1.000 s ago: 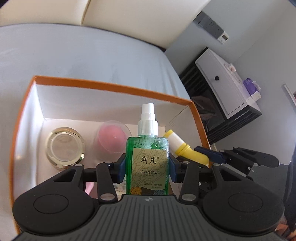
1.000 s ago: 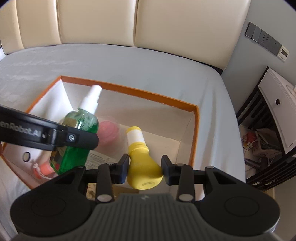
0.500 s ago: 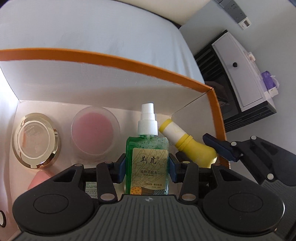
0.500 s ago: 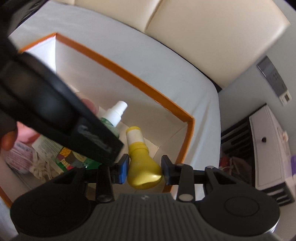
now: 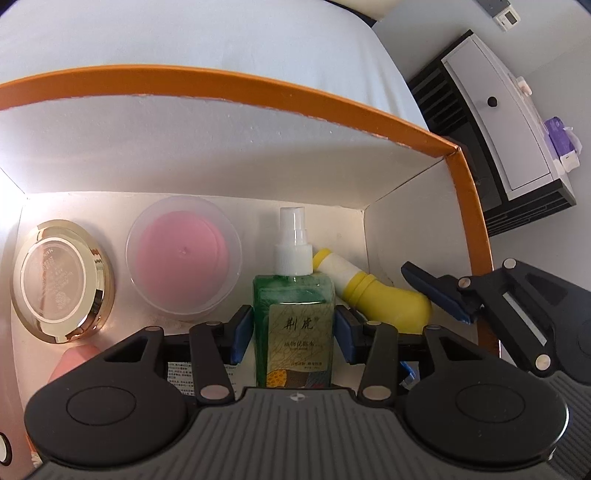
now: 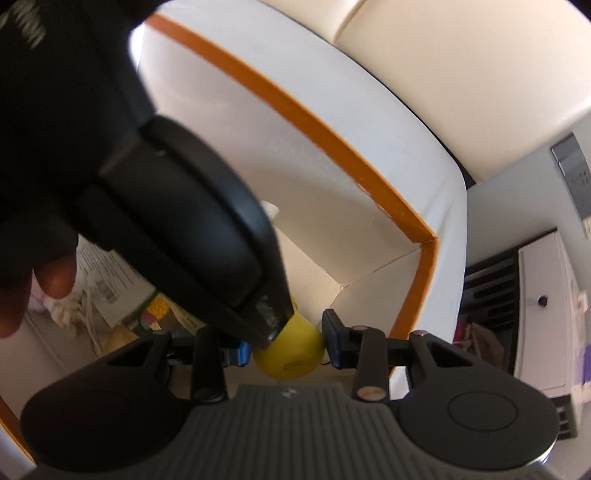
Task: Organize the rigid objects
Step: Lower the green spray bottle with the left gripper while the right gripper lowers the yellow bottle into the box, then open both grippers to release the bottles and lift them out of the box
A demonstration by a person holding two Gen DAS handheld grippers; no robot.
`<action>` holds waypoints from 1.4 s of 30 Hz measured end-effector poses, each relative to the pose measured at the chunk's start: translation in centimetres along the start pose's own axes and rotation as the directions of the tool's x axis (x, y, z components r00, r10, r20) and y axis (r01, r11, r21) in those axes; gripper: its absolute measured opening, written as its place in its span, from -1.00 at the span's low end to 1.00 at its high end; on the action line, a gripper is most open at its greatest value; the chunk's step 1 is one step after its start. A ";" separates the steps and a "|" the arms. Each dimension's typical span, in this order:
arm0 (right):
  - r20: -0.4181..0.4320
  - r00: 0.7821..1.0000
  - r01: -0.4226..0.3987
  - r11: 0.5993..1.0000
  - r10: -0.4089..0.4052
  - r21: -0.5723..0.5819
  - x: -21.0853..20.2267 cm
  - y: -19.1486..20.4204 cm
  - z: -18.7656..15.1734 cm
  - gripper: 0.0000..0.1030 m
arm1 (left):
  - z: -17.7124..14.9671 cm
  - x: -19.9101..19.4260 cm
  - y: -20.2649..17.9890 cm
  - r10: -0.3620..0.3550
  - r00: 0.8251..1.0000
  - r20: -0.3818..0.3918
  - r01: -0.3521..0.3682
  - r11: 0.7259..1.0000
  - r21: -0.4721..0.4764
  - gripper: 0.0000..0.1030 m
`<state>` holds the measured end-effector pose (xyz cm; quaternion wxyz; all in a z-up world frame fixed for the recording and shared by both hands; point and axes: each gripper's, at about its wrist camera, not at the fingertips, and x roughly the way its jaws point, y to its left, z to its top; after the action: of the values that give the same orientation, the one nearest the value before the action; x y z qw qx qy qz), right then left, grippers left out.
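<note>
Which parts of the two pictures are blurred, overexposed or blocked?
Left wrist view: sharp, but glare bleaches the left wall of the orange-rimmed box; the green spray bottle is clear. Right wrist view: the left hand-held gripper, near and blurred, blocks the left half.

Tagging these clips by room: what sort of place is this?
Most likely a bedroom: the orange-rimmed box sits on a sheeted bed with a cream padded headboard, and a white nightstand drawer stands beside it.
</note>
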<state>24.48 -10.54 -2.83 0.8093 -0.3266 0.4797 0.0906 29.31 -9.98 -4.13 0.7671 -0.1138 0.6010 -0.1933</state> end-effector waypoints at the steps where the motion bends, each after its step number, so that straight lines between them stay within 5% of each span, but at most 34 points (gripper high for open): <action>1: -0.002 1.000 0.004 1.000 -0.004 -0.009 -0.1 0.1 0.0 -0.29 | 0.0 0.0 0.1 -0.003 1.000 0.001 0.003 1.000 -0.002 0.04; 7: -0.007 1.000 0.009 1.000 -0.009 -0.020 0.3 -0.1 -0.2 -0.28 | -0.6 -1.0 1.1 -0.018 0.999 0.032 0.019 1.000 -0.018 0.29; 24: -0.039 0.999 -0.034 0.999 0.034 -0.003 0.5 -0.7 0.7 -0.22 | -2.6 -4.1 1.7 0.035 0.989 0.146 -0.043 0.998 0.047 0.30; 34: 0.059 0.998 0.017 0.998 -0.020 0.055 -4.0 -0.3 0.3 0.18 | -4.5 -7.7 0.9 -0.011 0.961 0.277 -0.007 0.998 0.064 0.29; 42: 0.152 0.985 0.054 0.984 -0.081 0.172 -7.7 0.8 -1.1 0.19 | -7.5 -10.7 0.1 -0.045 0.930 0.364 0.004 0.994 0.113 0.29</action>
<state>19.31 -9.33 2.90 0.8720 -0.2653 0.4086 0.0482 19.91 -4.83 3.37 0.8683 -0.1128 0.4345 -0.2110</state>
